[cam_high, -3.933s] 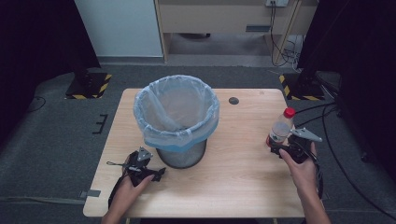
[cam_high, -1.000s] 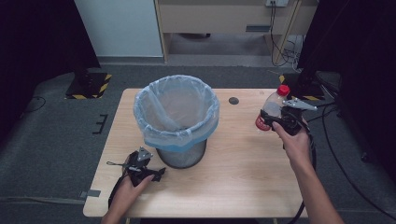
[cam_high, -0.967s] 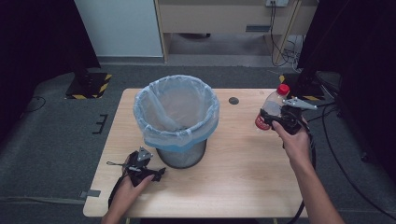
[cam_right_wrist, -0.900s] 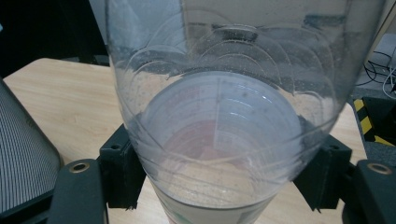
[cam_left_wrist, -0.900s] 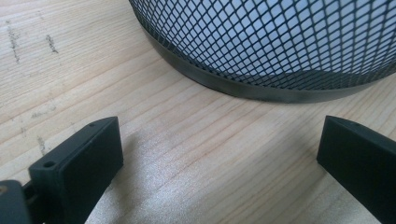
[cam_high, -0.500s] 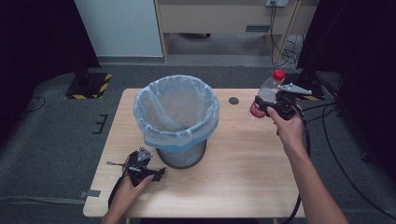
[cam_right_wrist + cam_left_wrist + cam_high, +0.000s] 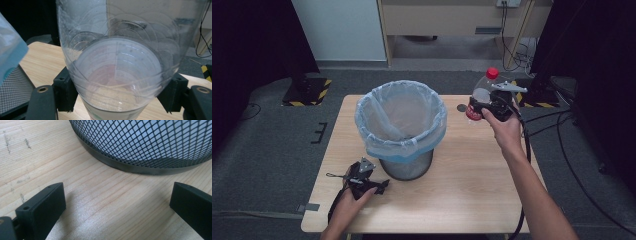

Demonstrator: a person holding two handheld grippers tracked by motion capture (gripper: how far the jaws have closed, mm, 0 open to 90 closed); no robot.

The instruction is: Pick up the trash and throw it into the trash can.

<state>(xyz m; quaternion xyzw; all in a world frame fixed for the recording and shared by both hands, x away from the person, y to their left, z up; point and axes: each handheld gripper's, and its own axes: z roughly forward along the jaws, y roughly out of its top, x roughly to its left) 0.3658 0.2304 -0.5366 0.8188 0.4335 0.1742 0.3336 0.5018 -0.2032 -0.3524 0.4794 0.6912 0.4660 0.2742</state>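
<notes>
**Ana:** Bottle (image 7: 479,95) first: how is it going to handle, do you think?

**Ben:** Light, I'm judging. It's clear thin plastic and it's looking empty in the right gripper view (image 7: 117,75), so it's probably flexing a little under pressure. Smooth and round, too, so it may be twisting or slipping if the hold is loose.

**Ana:** And where is the right gripper (image 7: 492,102) taking hold?

**Ben:** Across the body, around the label band. Its jaws are pressing on opposite sides of the wall, clamped on the bottle. That's a sensible spot, I'd say: the middle of a light thing, where it isn't tipping.

**Ana:** Where is it sitting in the scene?

**Ben:** It's hanging in the air over the far right part of the table (image 7: 472,200), to the right of the bin (image 7: 402,125) and apart from it, roughly level with the liner's rim.

**Ana:** Which way is it pointing?

**Ben:** Red cap (image 7: 492,73) is pointing up and towards the far right, base down and towards the near left. So the long axis is running near upright, tilting somewhat away from the bin.

**Ana:** What's the other hand doing?

**Ben:** Left gripper (image 7: 364,180) is lying low at the near left, just beside the bin's mesh base. In its own view the jaws are standing wide apart with only bare wood between them, holding nothing.
</notes>
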